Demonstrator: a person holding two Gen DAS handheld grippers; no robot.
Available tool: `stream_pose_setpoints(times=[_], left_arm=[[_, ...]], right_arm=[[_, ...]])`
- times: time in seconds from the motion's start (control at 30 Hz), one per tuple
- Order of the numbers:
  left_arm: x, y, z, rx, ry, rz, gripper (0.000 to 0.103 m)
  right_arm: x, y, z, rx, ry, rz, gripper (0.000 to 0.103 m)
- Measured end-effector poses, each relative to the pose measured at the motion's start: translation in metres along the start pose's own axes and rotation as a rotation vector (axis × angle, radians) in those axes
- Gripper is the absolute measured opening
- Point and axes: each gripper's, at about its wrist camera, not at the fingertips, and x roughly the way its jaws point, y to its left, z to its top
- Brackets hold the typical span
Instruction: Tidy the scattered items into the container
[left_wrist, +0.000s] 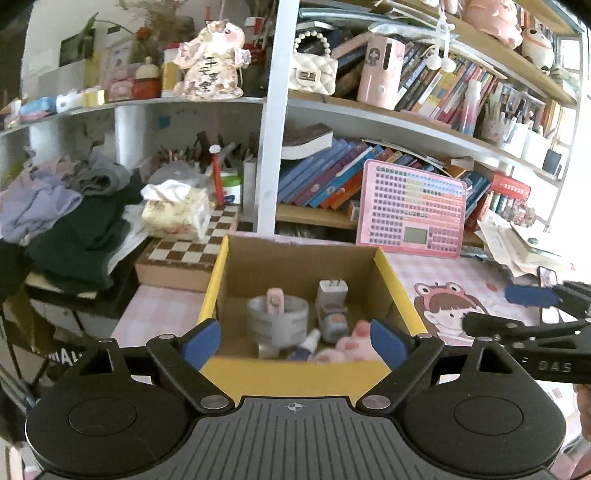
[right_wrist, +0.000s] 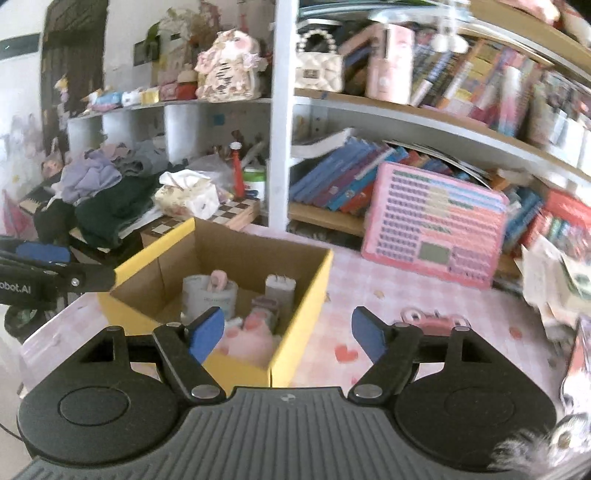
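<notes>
Yellow-rimmed open cardboard box on pink checked table mat, long axis toward shelves, white plug adapter upright inside, prongs up, left gripper and right gripper released, empty

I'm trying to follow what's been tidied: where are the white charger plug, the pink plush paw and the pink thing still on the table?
white charger plug (left_wrist: 332, 291), left wrist view, its front face.
pink plush paw (right_wrist: 248, 341), right wrist view, its middle.
pink thing on the table (right_wrist: 432, 320), right wrist view, its top.

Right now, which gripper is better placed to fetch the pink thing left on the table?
Probably right. The pink item lies just beyond the open right gripper, while the left gripper faces the box.
</notes>
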Motion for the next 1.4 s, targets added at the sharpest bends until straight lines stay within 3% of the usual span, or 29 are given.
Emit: stream_pose_setpoints(times=[0.1, 0.4, 0.7, 0.9, 1.4], left_arm=[[-0.009, 0.000, -0.015, -0.006, 0.010, -0.009, 0.097], [-0.013, -0.008, -0.066, -0.009, 0.110, -0.014, 0.097], [-0.022, -0.026, -0.095, 0.039, 0.141, 0.029, 0.097], [-0.011, -0.037, -0.096, 0.053, 0.189, 0.026, 0.097], [-0.001, -0.055, -0.112, 0.073, 0.300, 0.007, 0.103]], right_arm=[[-0.018, 0.000, -0.020, 0.043, 0.007, -0.039, 0.076], [-0.047, 0.007, -0.086, 0.102, 0.094, -0.163, 0.076], [-0.056, 0.001, -0.121, 0.158, 0.127, -0.272, 0.088], [-0.055, 0.001, -0.128, 0.129, 0.157, -0.276, 0.096], [-0.061, -0.020, -0.138, 0.210, 0.226, -0.257, 0.103]])
